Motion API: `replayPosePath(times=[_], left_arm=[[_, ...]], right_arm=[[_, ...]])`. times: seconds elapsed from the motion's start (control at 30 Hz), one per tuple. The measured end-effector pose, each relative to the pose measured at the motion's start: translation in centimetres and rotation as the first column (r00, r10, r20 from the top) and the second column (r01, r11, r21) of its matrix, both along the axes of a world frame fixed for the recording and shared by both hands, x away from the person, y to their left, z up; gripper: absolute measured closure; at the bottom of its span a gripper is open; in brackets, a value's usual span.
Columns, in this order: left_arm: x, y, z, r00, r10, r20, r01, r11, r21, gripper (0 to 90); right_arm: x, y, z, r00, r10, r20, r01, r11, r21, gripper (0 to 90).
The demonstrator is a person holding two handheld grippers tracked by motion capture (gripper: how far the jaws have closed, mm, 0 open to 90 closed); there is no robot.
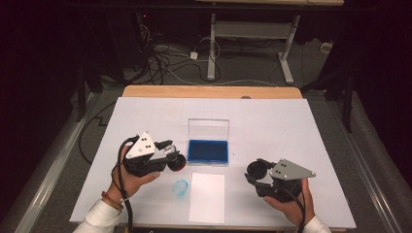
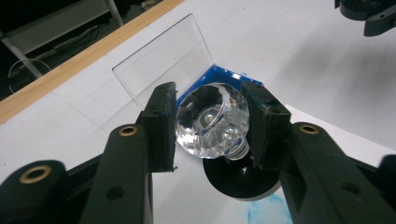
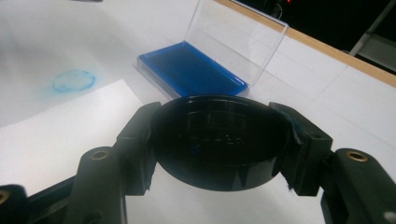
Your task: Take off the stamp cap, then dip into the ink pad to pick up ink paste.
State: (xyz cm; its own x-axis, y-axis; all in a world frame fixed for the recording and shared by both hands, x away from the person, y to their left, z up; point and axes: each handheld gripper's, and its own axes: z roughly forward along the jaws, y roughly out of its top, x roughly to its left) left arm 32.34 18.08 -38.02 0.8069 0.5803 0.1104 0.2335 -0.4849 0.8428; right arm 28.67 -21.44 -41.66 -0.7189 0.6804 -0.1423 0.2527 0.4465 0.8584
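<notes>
My left gripper (image 2: 210, 126) pinches the clear faceted stamp handle (image 2: 212, 122) tight at the frame's centre, just before the blue ink pad (image 1: 208, 151). My right gripper (image 3: 219, 140) clamps the black round cap (image 3: 217, 140) at the lower centre, beside the white paper (image 1: 207, 196).

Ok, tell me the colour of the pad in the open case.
Blue; the ink pad shows best in the right gripper view.
</notes>
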Motion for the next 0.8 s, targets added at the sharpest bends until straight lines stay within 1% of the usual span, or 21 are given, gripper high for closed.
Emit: replayPosePath(times=[0.23, 0.4, 0.53, 0.6, 0.67, 0.73, 0.8], left_arm=[[0.1, 0.0, -0.1, 1.0, 0.005, -0.001, -0.005, 1.0, 0.0, 56.4], [0.3, -0.2, 0.1, 1.0, 0.003, 0.001, -0.003, 1.0, -0.002, 56.4], [0.7, -0.7, 0.4, 1.0, -0.008, 0.003, 0.008, 1.0, 0.002, 56.4], [0.8, -1.0, 0.5, 0.9999, -0.012, 0.006, 0.012, 0.9998, 0.015, 56.4], [1.1, -1.2, 0.5, 0.9998, -0.017, 0.003, 0.017, 0.9998, 0.013, 56.4], [1.4, -1.6, 0.5, 0.9998, -0.019, 0.005, 0.019, 0.9994, 0.028, 56.4], [1.7, -1.9, 0.6, 0.9997, -0.024, 0.008, 0.024, 0.9993, 0.029, 56.4]], right_arm=[[-0.2, -1.3, -0.2, 0.9995, -0.029, -0.006, 0.029, 0.9995, 0.008, 38.6], [-0.4, -1.8, -0.3, 0.9991, -0.04, -0.012, 0.04, 0.9992, -0.001, 38.6], [-0.3, -2.1, -0.4, 0.9987, -0.045, -0.021, 0.045, 0.999, 0.001, 38.6], [-0.2, -2.2, -0.4, 0.9986, -0.049, -0.021, 0.049, 0.9988, 0.0, 38.6], [-0.1, -2.2, -0.5, 0.9986, -0.048, -0.023, 0.048, 0.9988, -0.002, 38.6], [-0.2, -2.1, -0.5, 0.9988, -0.044, -0.023, 0.044, 0.999, -0.007, 38.6], [-0.2, -2.0, -0.6, 0.9988, -0.042, -0.024, 0.042, 0.999, -0.014, 38.6]])
